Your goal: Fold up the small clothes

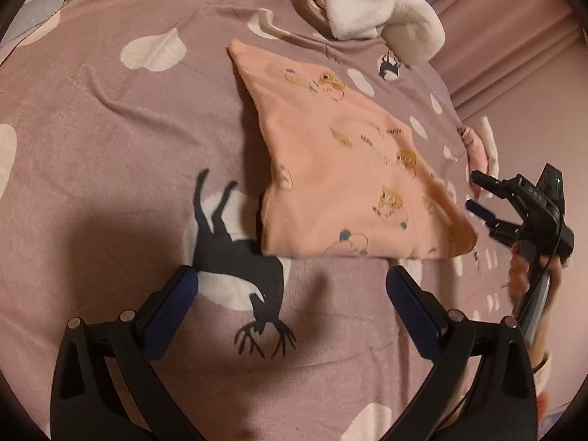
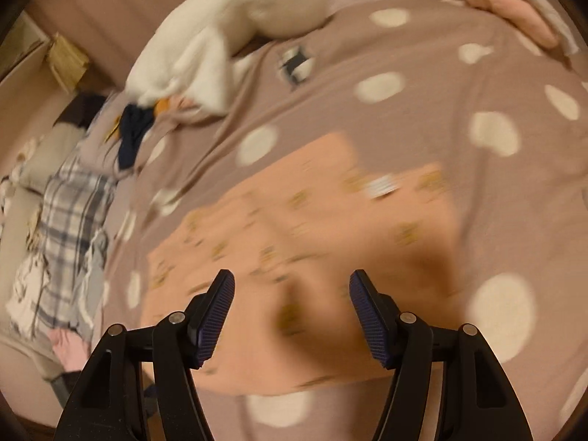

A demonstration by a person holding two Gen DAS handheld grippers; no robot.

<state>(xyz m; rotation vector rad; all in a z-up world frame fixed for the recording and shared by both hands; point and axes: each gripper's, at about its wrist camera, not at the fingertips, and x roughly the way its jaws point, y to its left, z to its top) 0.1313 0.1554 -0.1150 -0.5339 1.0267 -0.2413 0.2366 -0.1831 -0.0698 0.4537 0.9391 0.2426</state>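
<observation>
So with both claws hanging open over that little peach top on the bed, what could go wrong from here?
Three risks, as guesses:
1. The peach garment lies on a wrinkled bedsheet; a pinch may catch the sheet too.
2. The left gripper sits off the garment's near edge, so closing now might grab nothing.
3. The right gripper view is blurred, so it could land off target.

Black left gripper (image 1: 292, 281), blue ribbed pads (image 1: 411, 299), silver screws
</observation>
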